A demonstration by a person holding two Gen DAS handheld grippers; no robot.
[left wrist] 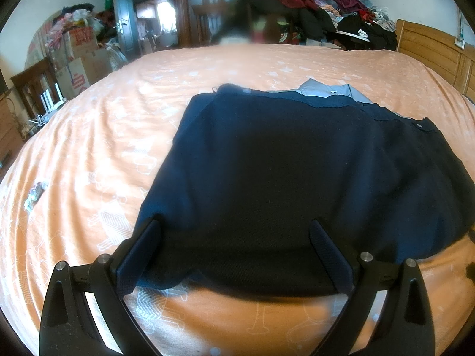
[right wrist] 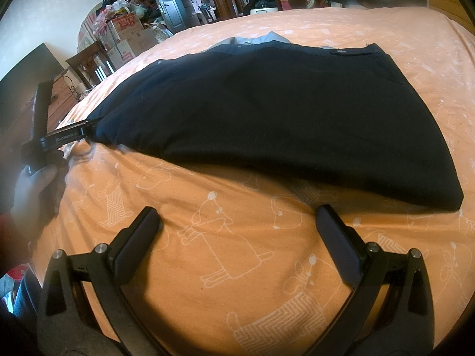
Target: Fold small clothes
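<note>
The left gripper has its two black fingers spread wide apart, and the near edge of the dark blue garment lies in the gap between them, with cloth touching the inner sides of both fingers. In the right wrist view the same gripper comes in from the side at one near corner of the garment; its tip is at the cloth, but I cannot tell if it grips there. A hand in a pale glove holds that gripper. The right gripper is spread wide too, with nothing between its fingers but the orange bed sheet. The garment lies just past its finger tips, not touching them. The garment is flat on the sheet. Its long side runs from side to side, along the near edge. Its waistband, with a small button, is on the far side, away from both grippers. A light blue-grey cloth peeks out from under that far edge.
</note>
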